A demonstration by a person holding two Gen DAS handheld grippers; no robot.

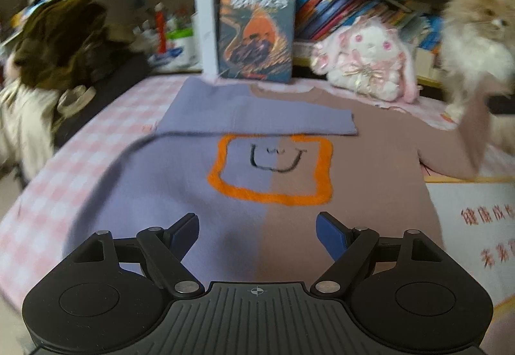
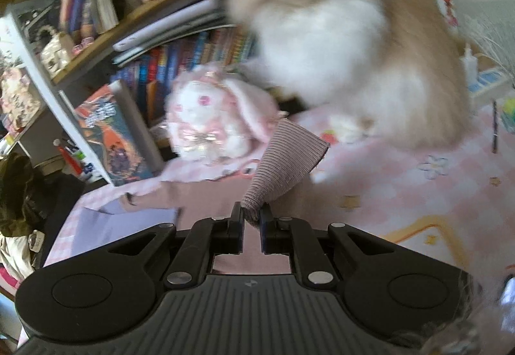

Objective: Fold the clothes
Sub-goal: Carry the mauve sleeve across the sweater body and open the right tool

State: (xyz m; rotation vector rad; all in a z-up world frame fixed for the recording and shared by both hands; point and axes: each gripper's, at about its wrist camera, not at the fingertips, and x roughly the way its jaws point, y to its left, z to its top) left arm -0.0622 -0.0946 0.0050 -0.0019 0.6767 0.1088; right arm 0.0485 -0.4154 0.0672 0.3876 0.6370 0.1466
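Observation:
A half purple, half brown sweater with an orange square and smiley face lies flat on the pink checked bed. Its purple sleeve is folded across the chest. My left gripper is open and empty, hovering over the sweater's lower part. My right gripper is shut on the ribbed cuff of the brown sleeve and holds it lifted above the bed. The raised brown sleeve also shows at the right of the left wrist view.
A fluffy cream and white cat sits on the bed just beyond the lifted cuff. A white plush rabbit, an upright book and bookshelves line the far side. A white box lies right of the sweater. Dark clothes are piled left.

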